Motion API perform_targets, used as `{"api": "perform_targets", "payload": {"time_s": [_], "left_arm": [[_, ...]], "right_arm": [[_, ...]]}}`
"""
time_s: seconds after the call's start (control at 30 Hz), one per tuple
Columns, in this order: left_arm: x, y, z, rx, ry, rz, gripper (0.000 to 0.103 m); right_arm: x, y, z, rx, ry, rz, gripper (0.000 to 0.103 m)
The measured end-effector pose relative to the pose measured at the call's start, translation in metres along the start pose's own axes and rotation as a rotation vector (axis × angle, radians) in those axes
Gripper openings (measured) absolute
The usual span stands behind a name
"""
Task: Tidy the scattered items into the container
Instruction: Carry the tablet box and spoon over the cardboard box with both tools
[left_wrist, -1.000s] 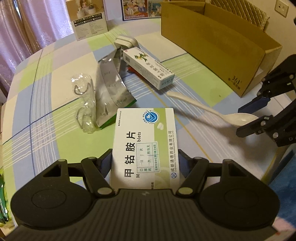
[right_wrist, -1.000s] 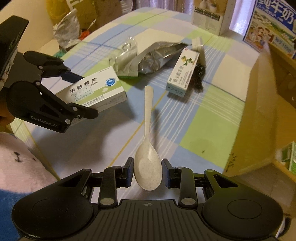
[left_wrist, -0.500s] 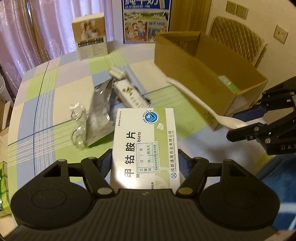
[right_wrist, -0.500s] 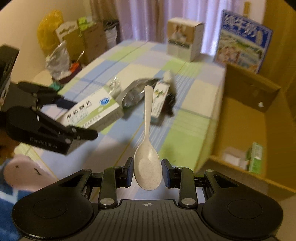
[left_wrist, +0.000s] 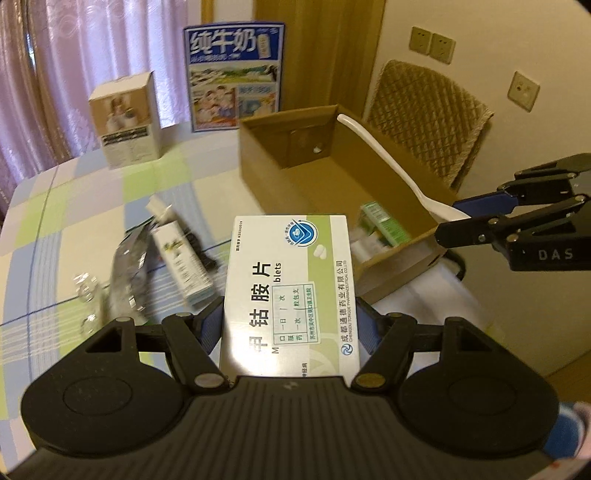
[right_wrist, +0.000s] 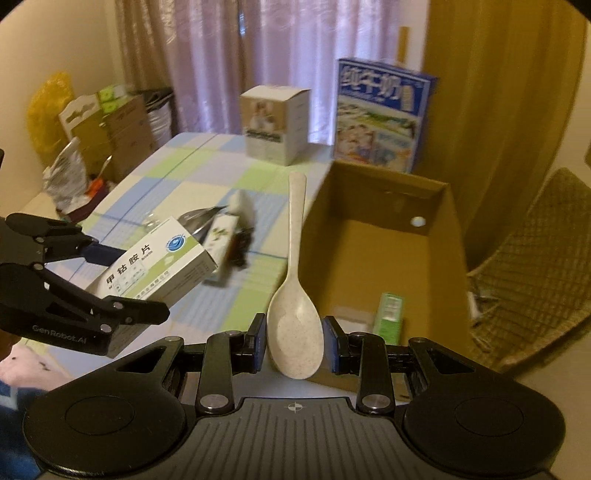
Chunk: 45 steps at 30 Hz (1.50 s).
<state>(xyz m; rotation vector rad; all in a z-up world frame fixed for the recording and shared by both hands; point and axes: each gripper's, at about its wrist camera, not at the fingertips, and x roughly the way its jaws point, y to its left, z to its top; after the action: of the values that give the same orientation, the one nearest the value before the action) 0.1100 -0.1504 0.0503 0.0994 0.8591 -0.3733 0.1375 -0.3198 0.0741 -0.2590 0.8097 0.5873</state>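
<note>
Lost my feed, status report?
Left gripper shut on pill box. Right gripper shut on spoon. Cardboard box ahead, nothing blocking.

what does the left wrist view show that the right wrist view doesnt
Only the left wrist view: wall sockets above the quilted chair, and the medicine box's whole printed face.

Only the right wrist view: a yellow bag and stacked cartons beyond the table's far side, plus the spoon's bowl between the right tongs.

Both: the cardboard box holding a green packet, the milk carton, the left tongs gripping the medicine box.
</note>
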Motion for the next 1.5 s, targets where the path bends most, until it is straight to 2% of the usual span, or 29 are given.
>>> {"api": "perform_targets", "payload": {"time_s": [0.33, 0.63, 1.1, 1.5], "left_arm": [[0.026, -0.044, 0.037, -0.015, -0.009, -0.036, 0.067], [0.059, -0.07, 0.063, -0.045, 0.002, -0.058, 0.067], [0.095, -0.075, 0.08, -0.106, 0.003, -0.043, 0.067], [0.12, -0.071, 0.098, -0.168, -0.002, -0.074, 0.067]], "right_arm": [[-0.011, -0.055, -0.001, 0.084, -0.021, -0.049, 0.029], [0.001, -0.095, -0.001, 0.145, -0.014, -0.066, 0.029], [0.024, -0.128, 0.004, 0.205, -0.008, -0.073, 0.029], [0.042, -0.143, 0.005, 0.252, 0.005, -0.073, 0.029]]}}
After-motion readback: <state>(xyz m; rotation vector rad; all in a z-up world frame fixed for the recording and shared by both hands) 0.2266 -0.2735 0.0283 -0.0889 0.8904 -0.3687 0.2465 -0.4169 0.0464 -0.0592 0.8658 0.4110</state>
